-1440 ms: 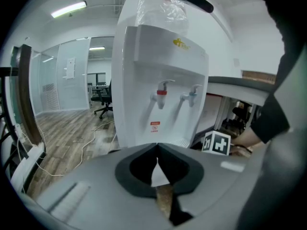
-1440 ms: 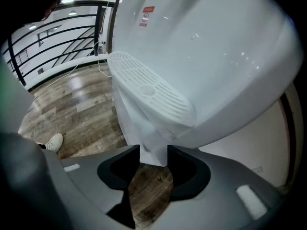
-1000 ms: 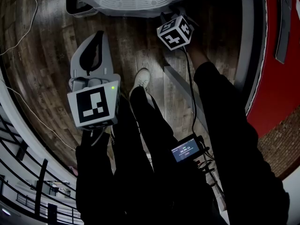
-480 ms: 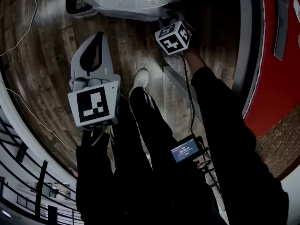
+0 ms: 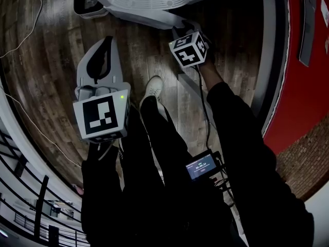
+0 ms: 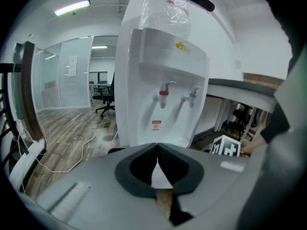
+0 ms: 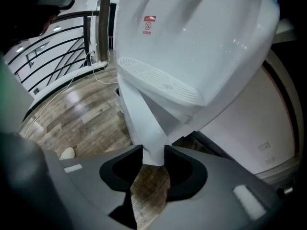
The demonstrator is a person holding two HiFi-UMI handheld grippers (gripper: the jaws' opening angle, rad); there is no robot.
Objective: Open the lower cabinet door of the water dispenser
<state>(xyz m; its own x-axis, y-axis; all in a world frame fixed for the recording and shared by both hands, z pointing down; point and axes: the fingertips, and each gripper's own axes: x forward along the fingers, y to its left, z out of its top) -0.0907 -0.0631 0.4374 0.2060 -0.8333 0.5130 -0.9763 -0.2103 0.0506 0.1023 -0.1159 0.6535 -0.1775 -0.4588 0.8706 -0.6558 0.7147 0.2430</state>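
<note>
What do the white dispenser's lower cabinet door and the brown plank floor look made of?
White lower cabinet door: likely plastic, maybe painted metal; smooth satin white, soft highlights.
Brown plank floor: wood or wood-look laminate, semi-gloss; grain, seams, light glare.

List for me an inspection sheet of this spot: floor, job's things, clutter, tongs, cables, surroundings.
Surface: wood floor.
Job's things: white dispenser; its lower door stands ajar.
Clutter: plastic wrap over the dispenser's top.
Grippers: left tongs shut, empty; right tongs have just closed further, gripping the door's edge.
Cables: white cord on the floor; black cable from right tongs to a screen.
Surroundings: railing, chair, red wall.
</note>
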